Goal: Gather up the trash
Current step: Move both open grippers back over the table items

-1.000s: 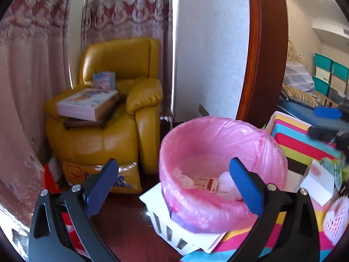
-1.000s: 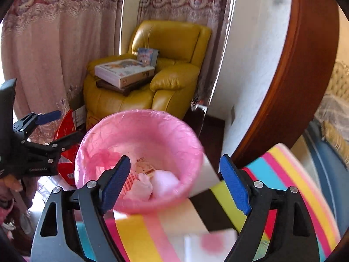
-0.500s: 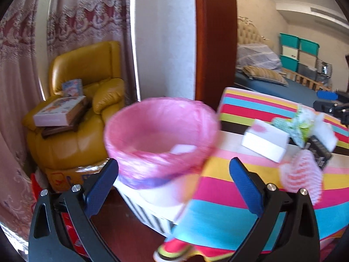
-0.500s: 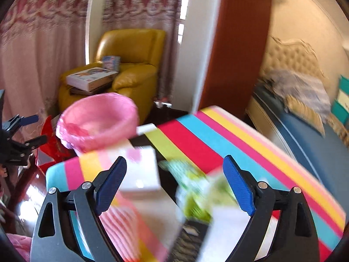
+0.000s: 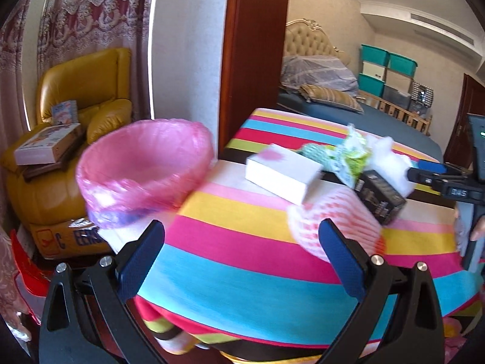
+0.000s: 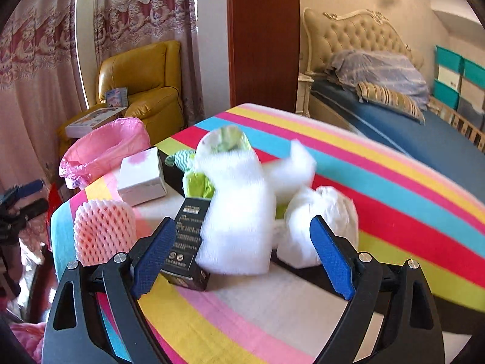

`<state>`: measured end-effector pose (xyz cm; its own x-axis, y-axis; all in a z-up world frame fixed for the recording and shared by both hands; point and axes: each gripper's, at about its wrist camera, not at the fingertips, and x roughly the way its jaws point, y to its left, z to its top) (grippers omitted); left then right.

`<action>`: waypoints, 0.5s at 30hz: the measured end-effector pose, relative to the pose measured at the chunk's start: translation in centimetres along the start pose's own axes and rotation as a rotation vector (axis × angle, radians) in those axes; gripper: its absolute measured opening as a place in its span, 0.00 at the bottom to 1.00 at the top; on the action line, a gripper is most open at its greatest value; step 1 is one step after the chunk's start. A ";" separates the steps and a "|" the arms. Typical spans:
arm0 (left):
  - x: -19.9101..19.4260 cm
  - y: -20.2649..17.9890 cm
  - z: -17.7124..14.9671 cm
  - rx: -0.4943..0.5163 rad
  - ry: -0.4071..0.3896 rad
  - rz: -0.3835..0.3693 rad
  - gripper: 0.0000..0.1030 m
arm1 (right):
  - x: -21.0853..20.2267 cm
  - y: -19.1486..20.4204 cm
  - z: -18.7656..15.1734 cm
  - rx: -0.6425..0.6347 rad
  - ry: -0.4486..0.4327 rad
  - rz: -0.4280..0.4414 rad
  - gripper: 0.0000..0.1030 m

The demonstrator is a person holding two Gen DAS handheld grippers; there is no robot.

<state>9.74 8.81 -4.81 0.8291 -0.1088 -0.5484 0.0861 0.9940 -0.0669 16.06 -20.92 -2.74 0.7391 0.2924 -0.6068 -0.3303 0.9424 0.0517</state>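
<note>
A bin with a pink bag (image 5: 142, 163) stands left of the striped table (image 5: 242, 261); it also shows in the right wrist view (image 6: 100, 148). Trash lies on the table: a white box (image 5: 282, 173) (image 6: 142, 176), a pink foam net (image 5: 333, 227) (image 6: 103, 230), a black box (image 5: 380, 197) (image 6: 188, 239), a green wrapper (image 5: 351, 154), white foam (image 6: 239, 212) and a white paper ball (image 6: 318, 221). My left gripper (image 5: 239, 254) is open and empty over the table's near edge. My right gripper (image 6: 241, 251) is open and empty, just before the white foam.
A yellow armchair (image 5: 75, 97) with boxes on it stands behind the bin. A brown door frame (image 5: 251, 45) rises behind the table. A bed (image 6: 394, 115) and teal storage boxes (image 5: 388, 69) are at the back right.
Both grippers have swung right, away from the pink bin and toward the trash on the striped table. Both stayed open and empty.
</note>
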 end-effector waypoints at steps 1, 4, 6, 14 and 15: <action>-0.1 -0.5 -0.3 0.000 0.002 -0.012 0.95 | 0.2 0.1 -0.1 0.000 0.002 0.000 0.82; -0.4 -1.6 -1.2 0.005 0.012 -0.039 0.95 | 0.8 0.7 -0.4 -0.014 0.004 0.003 0.82; -0.2 -2.1 -1.8 0.004 0.028 -0.052 0.95 | 1.4 1.1 -0.3 -0.028 0.013 -0.007 0.75; 0.6 -3.4 -2.6 -0.019 0.078 -0.092 0.95 | 1.7 -0.2 -1.2 0.024 0.030 0.003 0.52; 0.6 -3.5 -2.6 -0.017 0.077 -0.094 0.95 | 1.3 -0.2 -1.4 0.014 0.019 -0.008 0.52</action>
<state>8.56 5.19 -7.06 0.7730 -0.2029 -0.6011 0.1518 0.9791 -0.1353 16.26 -20.95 -4.66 0.7303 0.2818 -0.6222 -0.3162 0.9469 0.0577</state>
